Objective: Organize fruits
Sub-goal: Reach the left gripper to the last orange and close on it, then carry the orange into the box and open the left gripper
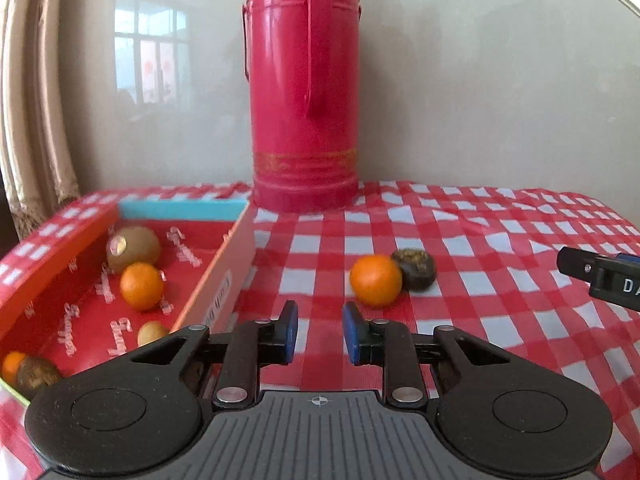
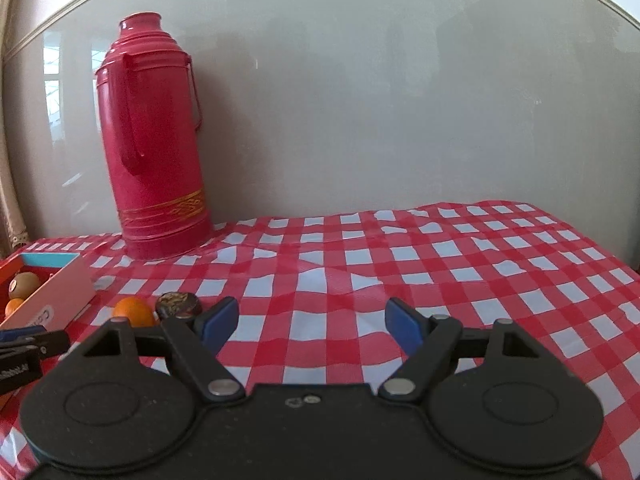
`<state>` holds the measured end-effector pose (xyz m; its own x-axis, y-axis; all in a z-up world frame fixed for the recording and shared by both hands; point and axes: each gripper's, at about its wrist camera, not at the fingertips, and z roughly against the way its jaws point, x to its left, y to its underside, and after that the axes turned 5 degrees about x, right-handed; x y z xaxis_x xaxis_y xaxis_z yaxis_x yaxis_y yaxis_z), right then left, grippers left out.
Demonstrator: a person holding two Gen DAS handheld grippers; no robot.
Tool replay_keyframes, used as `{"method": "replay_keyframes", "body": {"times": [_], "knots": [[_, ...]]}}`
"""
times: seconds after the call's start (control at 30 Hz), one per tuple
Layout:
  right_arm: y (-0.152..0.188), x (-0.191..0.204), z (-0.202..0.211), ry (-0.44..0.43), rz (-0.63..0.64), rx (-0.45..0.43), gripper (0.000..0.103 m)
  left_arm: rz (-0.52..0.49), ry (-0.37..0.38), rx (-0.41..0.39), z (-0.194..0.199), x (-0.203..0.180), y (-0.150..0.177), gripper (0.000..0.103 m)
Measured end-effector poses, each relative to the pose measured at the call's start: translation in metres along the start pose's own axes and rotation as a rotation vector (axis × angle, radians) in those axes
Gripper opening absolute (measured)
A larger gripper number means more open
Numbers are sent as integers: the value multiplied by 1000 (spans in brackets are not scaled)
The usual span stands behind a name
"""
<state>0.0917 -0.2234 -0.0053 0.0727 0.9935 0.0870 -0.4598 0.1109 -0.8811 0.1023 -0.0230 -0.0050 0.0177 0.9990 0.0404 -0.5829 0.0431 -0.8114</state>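
Note:
An orange and a dark brown fruit lie touching on the checked tablecloth. My left gripper is open and empty, just short of the orange. A red box at the left holds a kiwi, an orange, a small tan fruit and two more fruits at its near corner. My right gripper is open and empty over bare cloth; the loose orange and dark fruit lie to its left.
A tall red thermos stands at the back against the wall, beside the box's far corner. The right gripper's finger shows at the right edge of the left wrist view. The table's right edge drops off at the far right.

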Motion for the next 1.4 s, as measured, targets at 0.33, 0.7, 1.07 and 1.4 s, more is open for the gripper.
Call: {"method": "replay_keyframes", "body": {"times": [0.33,0.7,1.07,1.4], "knots": [[0,-23,-8,57,-31,14,75,30,12,-4,-36,-22,-16,72],[-7,-36,-28,64,-66,35,76,10,51,61,-59,-27,-23,40],[-9,15,-13,-61,-63,11,76,59,-84,-82,23,39,-13,40],[-3,52,-3,-93,-29,14,77,124,-163,-44,31,109,3,40]]}}
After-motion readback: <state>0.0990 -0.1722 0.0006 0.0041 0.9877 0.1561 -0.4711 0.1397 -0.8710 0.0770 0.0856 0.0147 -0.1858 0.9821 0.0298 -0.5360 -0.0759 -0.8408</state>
